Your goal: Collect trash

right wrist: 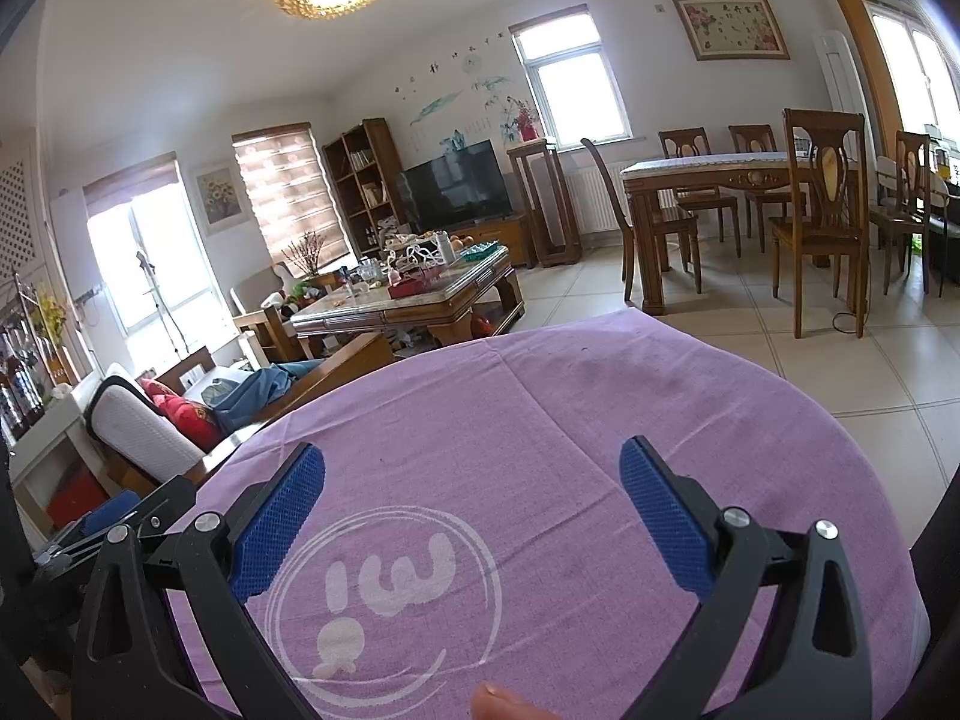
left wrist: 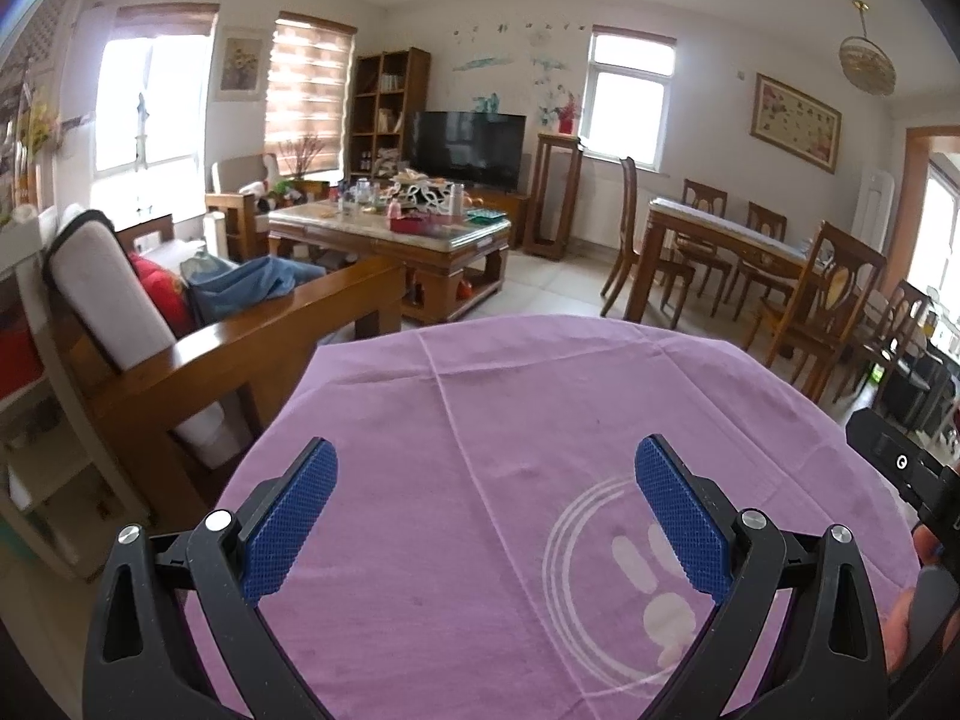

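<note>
Hovering over the purple cloth (left wrist: 540,420), both tools are held ready and nothing is gripped. The left gripper (left wrist: 486,516) is seen with its blue pads (left wrist: 288,528) spread wide, empty air and cloth between them. The right gripper (right wrist: 471,516) is held the same way, jaws spread, nothing pinched; a fingertip (right wrist: 498,702) is glimpsed at the bottom edge of its view.

No trash is seen on the cloth: only a white printed logo (right wrist: 384,594) is laid out beneath the tools, and it is part of the fabric. Whatever is to be collected cannot be made out near the cloth. Beyond the cloth's far edge, a cluttered coffee table (left wrist: 390,240) is spotted, crowded with bottles and small items too small to be told apart; some of that may be the trash, but this cannot be confirmed. To the right of the cloth, across bare tiled floor, a dining table (right wrist: 720,174) with chairs is seen.

By all appearances the task is judged barely begun: the search step is in hand, with no item yet picked. For the next move, a target must first be found, most likely by the grippers being carried away from the cloth toward the coffee table, jaws kept spread for a first pinch.
</note>
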`<action>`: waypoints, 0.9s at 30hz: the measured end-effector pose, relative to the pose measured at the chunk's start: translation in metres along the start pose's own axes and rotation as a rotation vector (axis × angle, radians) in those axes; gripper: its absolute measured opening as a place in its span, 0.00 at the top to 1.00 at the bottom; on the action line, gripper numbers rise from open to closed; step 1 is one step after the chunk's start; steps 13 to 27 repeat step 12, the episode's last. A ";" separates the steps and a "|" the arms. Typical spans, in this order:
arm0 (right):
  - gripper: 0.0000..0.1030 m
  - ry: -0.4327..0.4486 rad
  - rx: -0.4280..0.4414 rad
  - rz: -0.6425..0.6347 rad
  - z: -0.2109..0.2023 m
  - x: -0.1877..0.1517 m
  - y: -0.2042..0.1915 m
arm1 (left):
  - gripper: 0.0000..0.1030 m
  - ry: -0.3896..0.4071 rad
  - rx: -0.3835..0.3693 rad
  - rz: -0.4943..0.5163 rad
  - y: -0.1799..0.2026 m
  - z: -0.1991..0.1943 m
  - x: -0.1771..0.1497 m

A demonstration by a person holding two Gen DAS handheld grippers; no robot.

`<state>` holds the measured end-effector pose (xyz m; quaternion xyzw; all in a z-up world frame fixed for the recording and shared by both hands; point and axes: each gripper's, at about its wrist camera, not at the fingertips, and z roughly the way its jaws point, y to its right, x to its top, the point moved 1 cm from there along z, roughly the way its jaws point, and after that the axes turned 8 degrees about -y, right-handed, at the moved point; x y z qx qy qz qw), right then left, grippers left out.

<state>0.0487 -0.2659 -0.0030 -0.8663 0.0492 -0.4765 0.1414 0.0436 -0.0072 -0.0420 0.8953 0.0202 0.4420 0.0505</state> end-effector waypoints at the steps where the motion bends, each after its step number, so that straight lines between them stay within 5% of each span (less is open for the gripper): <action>1: 0.05 -0.001 0.000 0.000 0.000 0.000 0.000 | 0.05 0.002 0.003 0.001 0.001 0.000 -0.001; 27: 0.05 0.001 -0.001 0.001 0.000 0.000 -0.001 | 0.05 0.023 0.019 0.015 0.005 -0.005 -0.002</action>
